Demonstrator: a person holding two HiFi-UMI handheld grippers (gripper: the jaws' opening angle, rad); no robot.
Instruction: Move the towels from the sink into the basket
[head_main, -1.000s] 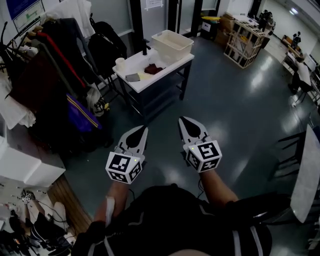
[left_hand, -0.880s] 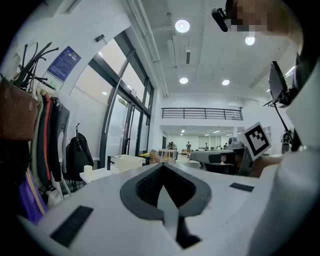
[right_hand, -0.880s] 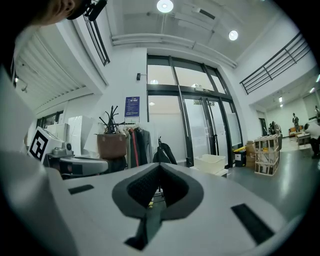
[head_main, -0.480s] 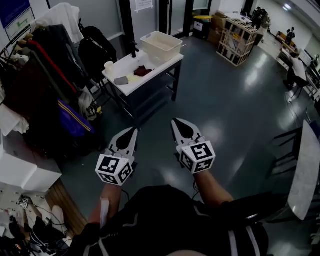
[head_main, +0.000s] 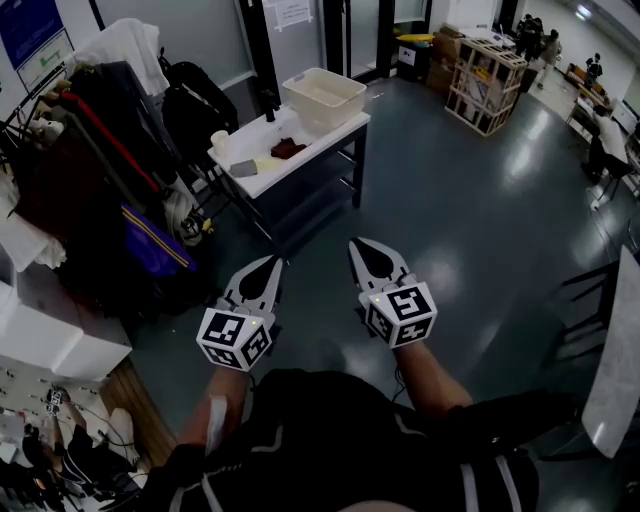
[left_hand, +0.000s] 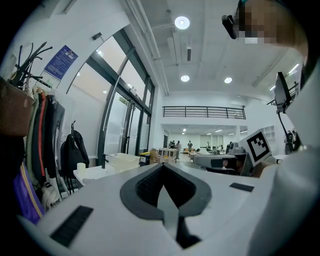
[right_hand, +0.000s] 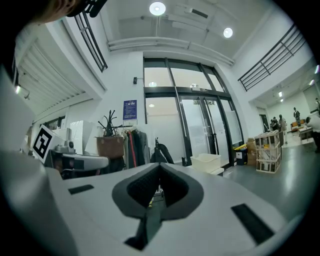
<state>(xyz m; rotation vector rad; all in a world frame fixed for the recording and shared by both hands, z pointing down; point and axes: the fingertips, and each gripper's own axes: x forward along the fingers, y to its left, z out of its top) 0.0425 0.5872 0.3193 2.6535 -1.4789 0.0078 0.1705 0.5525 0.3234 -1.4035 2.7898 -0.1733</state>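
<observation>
Maroon towel (head_main: 288, 147) crumpled at the middle of the counter (head_main: 300, 157), just beside the cream basket (head_main: 340, 110) at the far end; yellow towel (head_main: 262, 162) and grey towel (head_main: 243, 168) toward the near-left edge. Likely soft, light and floppy (nothing fragile): pinch a raised fold. Left gripper (head_main: 271, 259) and right gripper (head_main: 358, 243) both closed, empty, well apart from the counter.

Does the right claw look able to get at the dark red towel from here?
Probably not yet: the right claw is shut, close to the body, and the dark red towel lies on the white table across a stretch of floor. Nothing blocks the walk.
</observation>
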